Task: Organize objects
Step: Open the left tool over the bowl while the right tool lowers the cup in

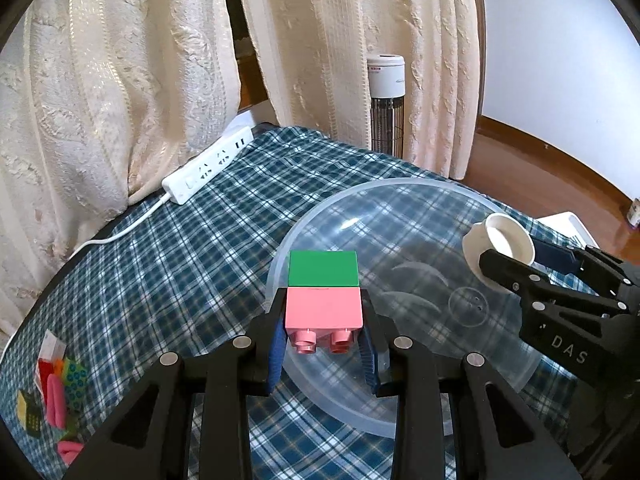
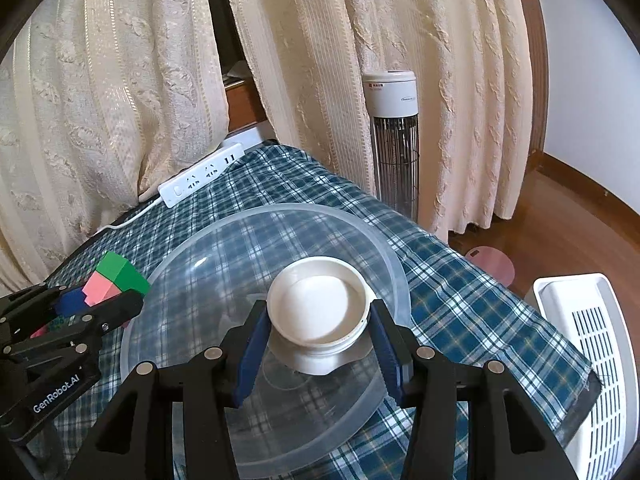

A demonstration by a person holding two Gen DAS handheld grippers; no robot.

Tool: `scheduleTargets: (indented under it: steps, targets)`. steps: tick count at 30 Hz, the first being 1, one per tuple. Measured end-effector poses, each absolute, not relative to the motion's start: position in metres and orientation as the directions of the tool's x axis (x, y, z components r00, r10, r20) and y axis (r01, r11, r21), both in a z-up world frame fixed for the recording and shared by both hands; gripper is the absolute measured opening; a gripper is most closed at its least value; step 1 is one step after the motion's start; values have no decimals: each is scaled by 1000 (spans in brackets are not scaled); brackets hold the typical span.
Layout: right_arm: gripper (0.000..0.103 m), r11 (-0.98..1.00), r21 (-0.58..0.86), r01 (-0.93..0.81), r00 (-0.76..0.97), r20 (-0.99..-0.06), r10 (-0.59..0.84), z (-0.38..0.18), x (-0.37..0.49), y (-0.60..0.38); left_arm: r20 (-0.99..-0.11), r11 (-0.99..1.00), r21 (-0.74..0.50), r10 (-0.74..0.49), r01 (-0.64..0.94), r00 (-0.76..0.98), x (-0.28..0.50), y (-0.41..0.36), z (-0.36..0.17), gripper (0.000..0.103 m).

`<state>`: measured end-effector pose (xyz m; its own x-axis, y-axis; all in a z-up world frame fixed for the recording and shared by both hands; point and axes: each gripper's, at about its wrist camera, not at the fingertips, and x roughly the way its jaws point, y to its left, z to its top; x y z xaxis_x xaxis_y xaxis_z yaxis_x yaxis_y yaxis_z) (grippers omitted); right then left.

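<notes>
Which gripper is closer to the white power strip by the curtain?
Left. The left gripper, holding the pink and green block, sits on the side toward the power strip; the right gripper, holding the white cup, is farther across the clear bowl.

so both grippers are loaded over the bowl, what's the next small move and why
Probably lower the right gripper a little and open it: its white cup already sits over the middle of the clear bowl. The left gripper holds the pink-green block near the bowl's rim, so it likely follows.
</notes>
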<state>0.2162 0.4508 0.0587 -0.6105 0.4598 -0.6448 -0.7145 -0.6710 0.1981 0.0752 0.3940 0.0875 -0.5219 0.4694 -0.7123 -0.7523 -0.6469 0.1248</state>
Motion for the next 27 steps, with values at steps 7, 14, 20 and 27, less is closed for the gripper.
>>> scheduleTargets:
  steps: [7,14,20,27]
  targets:
    - [56,-661,214,-720,-615,-638,463,58,218,452,-726,-668,31,496,-743,-477,66,387,89,62]
    - [58,-671,218,-709,-630,-622,465,64,213,444,-718,-704,27,481,-710,-504,61,370,92,64]
    - [58,-692,225,-686,-654,-608,450,69,203,432,-717,-754,43,434,-656,-546,56,345,92,65]
    - [58,-732,222,-644,-685,-594,422,76,186,412,-708,-811,41,389,-584,-590,48,305,96,66]
